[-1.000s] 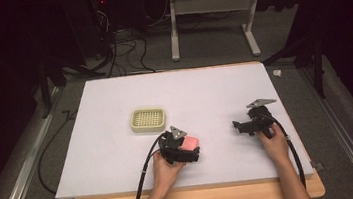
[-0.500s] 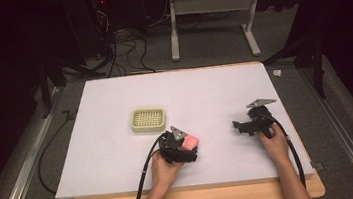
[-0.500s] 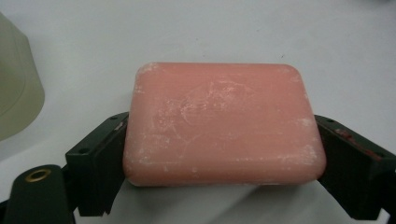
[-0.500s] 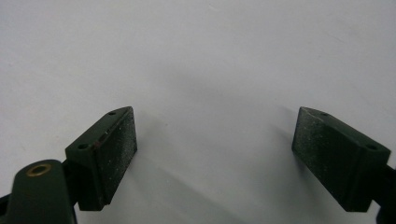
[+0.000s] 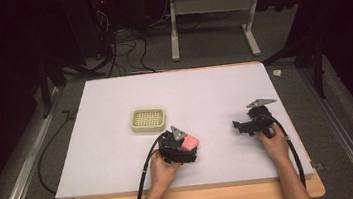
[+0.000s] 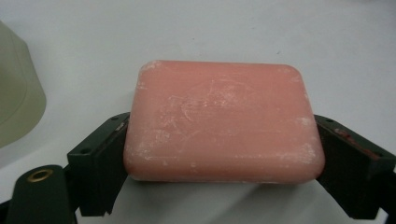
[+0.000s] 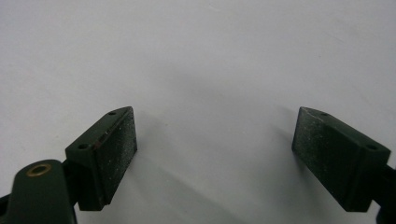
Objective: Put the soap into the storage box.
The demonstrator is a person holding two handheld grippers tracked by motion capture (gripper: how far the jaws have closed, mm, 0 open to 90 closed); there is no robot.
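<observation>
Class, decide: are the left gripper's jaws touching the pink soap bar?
Touching. In the left gripper view, the left gripper has both black jaws pressed flat against the soap bar's two short ends, with no gap showing.

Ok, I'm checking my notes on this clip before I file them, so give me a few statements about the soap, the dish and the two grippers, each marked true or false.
1. The left gripper has its jaws closed against the two short ends of the pink soap bar. True.
2. The right gripper holds a second soap bar. False: its jaws stand wide apart with nothing but the white table surface between them.
3. The soap bar lies inside the soap dish. False: it sits in the left gripper, nearer the person than the dish.
4. The soap dish is cream-coloured with a gridded top. True.
5. The two grippers touch each other. False: bare table lies between them.
</observation>
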